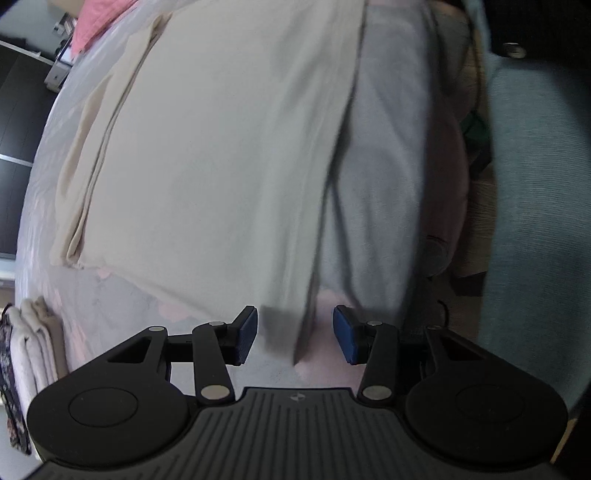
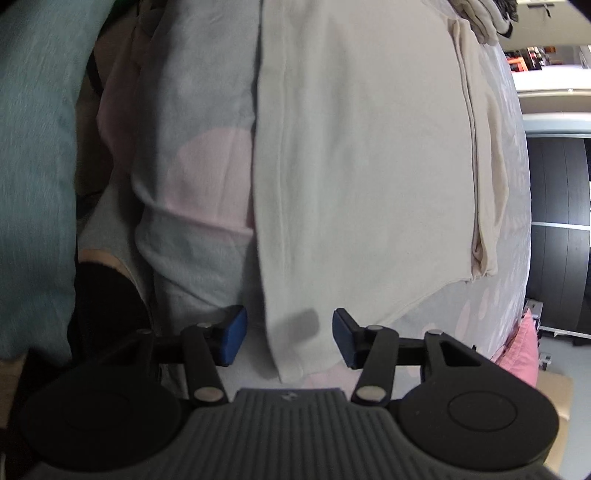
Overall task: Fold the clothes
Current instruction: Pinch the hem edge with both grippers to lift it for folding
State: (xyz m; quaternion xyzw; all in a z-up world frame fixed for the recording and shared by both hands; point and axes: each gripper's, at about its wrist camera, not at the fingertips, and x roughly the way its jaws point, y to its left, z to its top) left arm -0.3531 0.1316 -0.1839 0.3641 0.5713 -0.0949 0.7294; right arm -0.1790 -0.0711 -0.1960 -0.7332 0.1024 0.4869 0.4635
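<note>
Left wrist view. The left gripper (image 1: 295, 334) is spread wide with nothing between its blue pads (image 1: 246, 334). A pale garment (image 1: 229, 155) lies flat on the patterned bed cover (image 1: 122, 306), already doubled along its 9 o'clock side, where stacked edges show. Its long axis runs from 6 to 12 o'clock, straight away from the fingers. Its near corner (image 1: 284, 325) points toward 6 o'clock and sits in the gap between the pads; whether cloth and pads touch cannot be told. A stack of folded cloth (image 1: 33, 343) rests at 8 o'clock, at the bed's edge, and a pink cloth (image 1: 96, 22) lies at 11 o'clock.

Right wrist view. The right gripper (image 2: 290, 338) likewise stands released, empty. The same garment (image 2: 362, 155) extends from 6 to 12 o'clock, its doubled side now at 3 o'clock. A second near corner (image 2: 291, 354) hangs toward 6 o'clock between the pads (image 2: 231, 338). A blue sleeve (image 2: 33, 147) fills the 9 o'clock side.

Judgement. Each gripper fronts its own corner, neither clearly nearer. The scene fits both a corner about to be pinched and one just let go after a fold.
</note>
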